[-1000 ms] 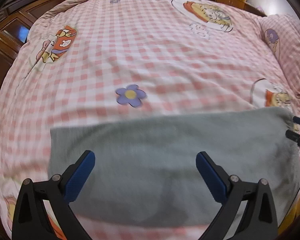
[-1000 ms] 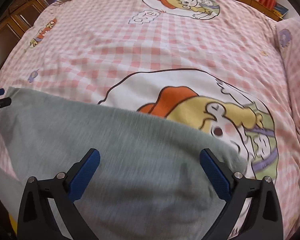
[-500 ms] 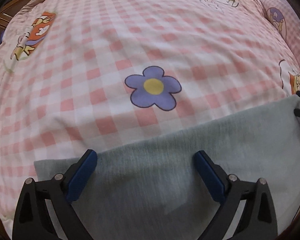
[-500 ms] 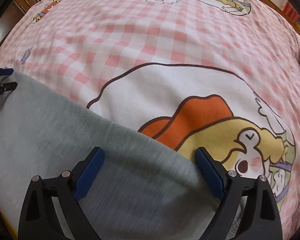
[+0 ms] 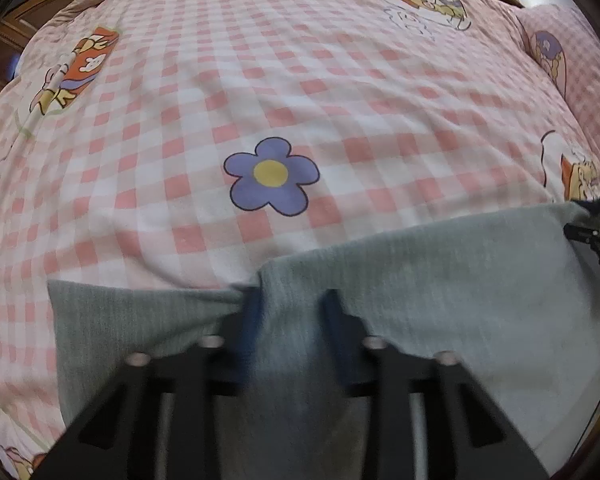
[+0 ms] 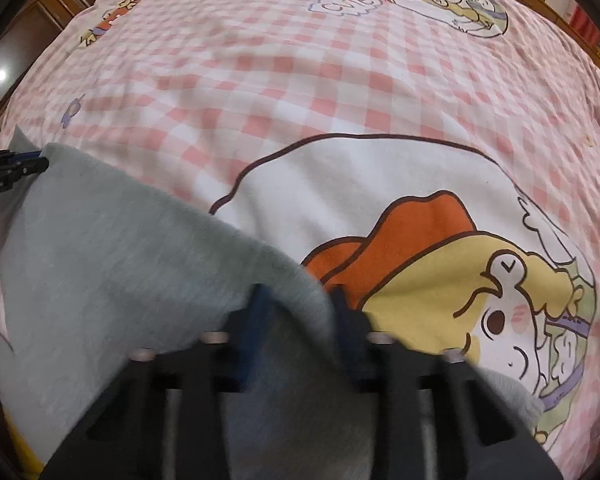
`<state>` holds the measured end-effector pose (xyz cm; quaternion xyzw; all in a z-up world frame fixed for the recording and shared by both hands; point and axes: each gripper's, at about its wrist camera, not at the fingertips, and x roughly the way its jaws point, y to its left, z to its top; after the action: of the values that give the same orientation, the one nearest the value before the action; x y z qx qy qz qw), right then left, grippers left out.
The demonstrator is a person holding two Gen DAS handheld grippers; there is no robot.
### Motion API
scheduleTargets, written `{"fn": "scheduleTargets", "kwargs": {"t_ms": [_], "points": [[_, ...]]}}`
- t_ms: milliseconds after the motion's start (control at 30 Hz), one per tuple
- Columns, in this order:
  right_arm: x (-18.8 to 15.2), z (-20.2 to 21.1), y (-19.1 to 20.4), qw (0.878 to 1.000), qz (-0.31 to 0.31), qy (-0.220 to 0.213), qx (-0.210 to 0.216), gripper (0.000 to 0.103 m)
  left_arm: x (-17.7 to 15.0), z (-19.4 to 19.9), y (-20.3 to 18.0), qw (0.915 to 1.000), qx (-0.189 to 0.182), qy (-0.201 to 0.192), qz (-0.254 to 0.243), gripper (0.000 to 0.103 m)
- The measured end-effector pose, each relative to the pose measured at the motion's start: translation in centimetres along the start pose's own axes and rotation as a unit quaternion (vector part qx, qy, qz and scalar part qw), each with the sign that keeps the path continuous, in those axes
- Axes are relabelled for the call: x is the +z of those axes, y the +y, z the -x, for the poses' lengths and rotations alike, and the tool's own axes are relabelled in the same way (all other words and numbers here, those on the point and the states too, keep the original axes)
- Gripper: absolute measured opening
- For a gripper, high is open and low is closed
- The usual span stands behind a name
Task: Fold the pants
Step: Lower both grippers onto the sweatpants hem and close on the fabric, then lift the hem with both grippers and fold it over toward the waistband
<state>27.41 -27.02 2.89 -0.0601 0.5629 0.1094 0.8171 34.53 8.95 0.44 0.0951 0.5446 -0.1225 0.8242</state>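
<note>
Pants [image 5: 440, 280] lie below the flower [image 5: 271, 176]; my left gripper [image 5: 290, 308] and right gripper [image 6: 298, 300] are closing, pinching their edge.

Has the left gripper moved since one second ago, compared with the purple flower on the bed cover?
Yes. The left gripper has come forward toward the purple flower, which now looks nearer and larger. Its jaws are closing, with the far edge of the grey pants bunched between them.

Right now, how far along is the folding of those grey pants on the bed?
Early. The grey pants lie flat on the checked bedspread, showing no finished fold. In hand: the left gripper and right gripper are closing, each pinching up the pants' far edge. Left: carrying that edge over and smoothing.
</note>
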Motion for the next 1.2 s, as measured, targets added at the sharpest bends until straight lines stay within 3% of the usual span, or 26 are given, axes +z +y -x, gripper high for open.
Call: {"fn": "scheduleTargets", "kwargs": {"t_ms": [67, 167, 500, 833, 1200], "points": [[-0.3, 1.2, 0.3, 1.000, -0.001, -0.012, 0.003, 0.006, 0.2, 0.3, -0.2, 0.9999, 0.007, -0.003, 0.013, 0.011], [-0.7, 3.7, 0.8, 0.999, -0.001, -0.033, 0.007, 0.005, -0.5, 1.8, -0.2, 0.9993, -0.003, -0.014, 0.035, 0.006], [-3.2, 9.5, 2.1, 0.997, 0.000, -0.076, 0.025, 0.005, -2.5, 8.5, 0.0, 0.9955, -0.036, -0.069, 0.054, 0.005], [-9.1, 15.8, 5.0, 0.992, 0.016, -0.117, 0.054, 0.005, -9.1, 15.3, 0.1, 0.9872, -0.051, -0.119, 0.093, 0.005], [-17.1, 16.7, 8.5, 0.991, 0.035, -0.112, 0.071, 0.005, -18.9, 20.6, -1.4, 0.9755, -0.069, -0.149, 0.146, 0.004]]}}
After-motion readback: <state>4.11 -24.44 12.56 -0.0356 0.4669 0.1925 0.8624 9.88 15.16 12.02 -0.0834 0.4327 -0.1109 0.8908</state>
